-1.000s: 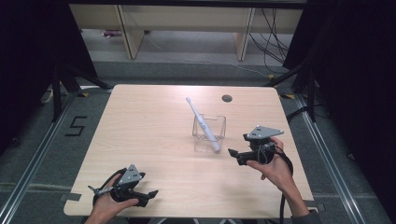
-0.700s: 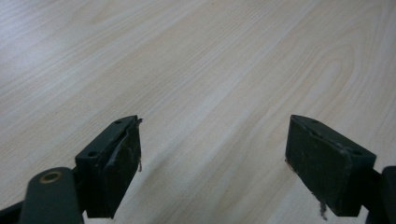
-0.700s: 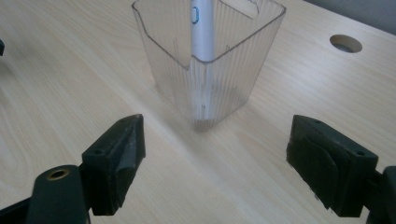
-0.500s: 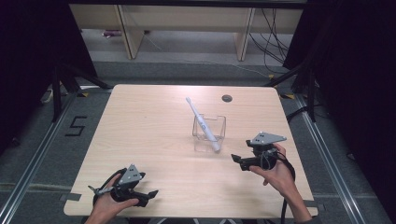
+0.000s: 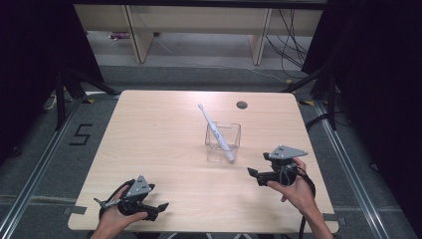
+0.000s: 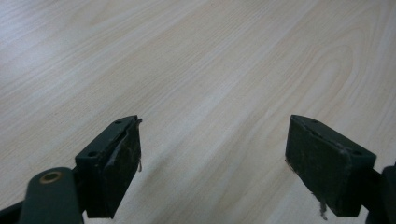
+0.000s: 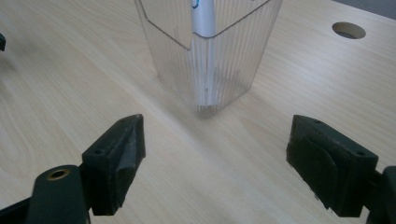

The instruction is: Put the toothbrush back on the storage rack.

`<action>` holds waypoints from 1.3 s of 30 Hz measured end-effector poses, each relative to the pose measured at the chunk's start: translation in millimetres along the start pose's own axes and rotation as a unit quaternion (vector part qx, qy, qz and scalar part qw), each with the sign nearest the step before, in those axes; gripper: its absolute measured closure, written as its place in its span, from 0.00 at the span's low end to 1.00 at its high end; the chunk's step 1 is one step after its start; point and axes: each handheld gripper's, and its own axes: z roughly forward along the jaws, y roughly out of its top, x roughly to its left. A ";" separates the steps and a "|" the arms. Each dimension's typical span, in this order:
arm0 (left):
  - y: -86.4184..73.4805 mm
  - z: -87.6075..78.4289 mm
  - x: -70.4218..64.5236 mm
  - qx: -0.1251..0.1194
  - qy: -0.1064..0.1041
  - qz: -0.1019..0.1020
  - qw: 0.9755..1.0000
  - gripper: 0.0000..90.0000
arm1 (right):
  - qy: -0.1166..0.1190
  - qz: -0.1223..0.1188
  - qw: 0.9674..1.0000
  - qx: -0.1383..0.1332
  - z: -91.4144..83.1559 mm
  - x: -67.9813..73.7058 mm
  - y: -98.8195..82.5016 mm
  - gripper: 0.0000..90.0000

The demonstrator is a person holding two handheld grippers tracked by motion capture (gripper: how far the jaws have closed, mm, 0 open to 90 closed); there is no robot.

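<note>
A clear ribbed plastic holder (image 5: 234, 135) stands right of the table's middle. A white toothbrush (image 5: 214, 130) stands in it and leans toward the far left, its head sticking out above the rim. My right gripper (image 5: 256, 176) is open, held just right of and nearer than the holder, jaws pointing at it. In the right gripper view the holder (image 7: 224, 65) is close ahead between the open jaws of that gripper (image 7: 215, 163), with the toothbrush handle (image 7: 202, 16) inside it. My left gripper (image 5: 158, 209) rests open at the near left edge; its gripper (image 6: 212, 163) holds nothing.
The light wooden table (image 5: 149, 134) has a round cable hole (image 5: 242, 105) at the far right, which shows as a hole (image 7: 348, 30) in the right gripper view too. Dark floor, metal rails and shelf legs surround the table. Both forearms enter from the near edge.
My right gripper has drawn back a little toward the near edge and dropped lower, still open. The left gripper, the holder and the toothbrush have not moved.
</note>
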 end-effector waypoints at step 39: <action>-0.5 0.9 -0.6 -0.007 -0.002 -0.003 1.000 0.20 | 0.000 0.042 0.999 -0.001 -9.8 1.2 -47.0 0.22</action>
